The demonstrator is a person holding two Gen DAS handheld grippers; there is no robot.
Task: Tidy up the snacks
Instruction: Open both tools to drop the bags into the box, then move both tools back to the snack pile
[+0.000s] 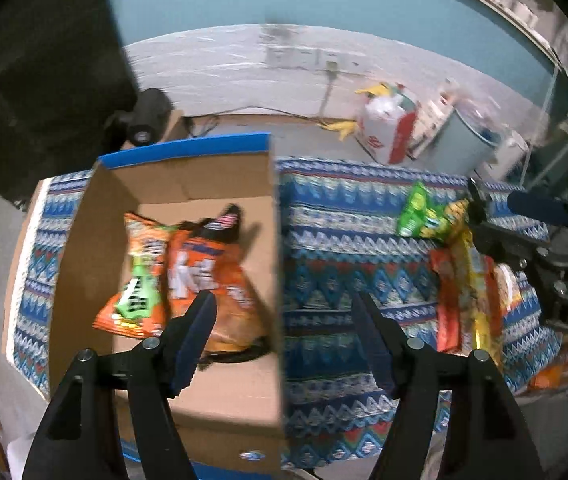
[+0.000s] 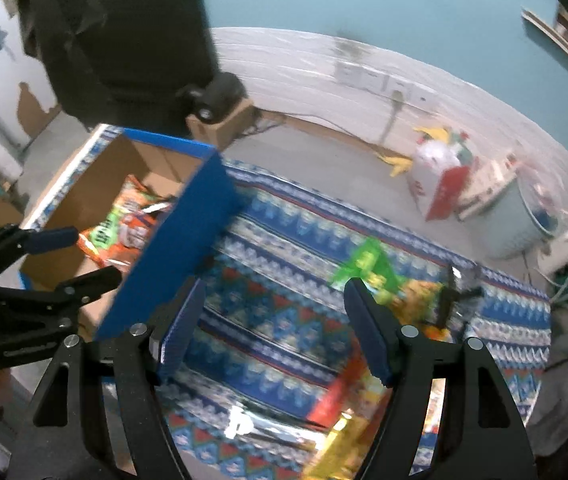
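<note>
A cardboard box [image 1: 96, 240] with a blue rim stands on a patterned cloth [image 1: 343, 248]. Two orange snack bags [image 1: 188, 268] lie inside it; they also show in the right wrist view [image 2: 120, 228]. My left gripper [image 1: 284, 312] is open and empty above the box's right wall. On the cloth to the right lie a green bag [image 1: 415, 208] and several yellow and orange bags [image 1: 467, 300]. My right gripper [image 2: 274, 296] is open and empty, above the cloth beside the green bag [image 2: 363, 264] and the yellow and orange bags [image 2: 347, 432]. The left gripper shows in the right wrist view [image 2: 84, 252].
A black camera [image 1: 144, 120] sits on a small carton behind the box. A white and red bag [image 1: 387, 128] and a pale bin [image 1: 467, 144] stand on the floor at the back right. A black clip-like object [image 2: 455, 296] lies on the cloth.
</note>
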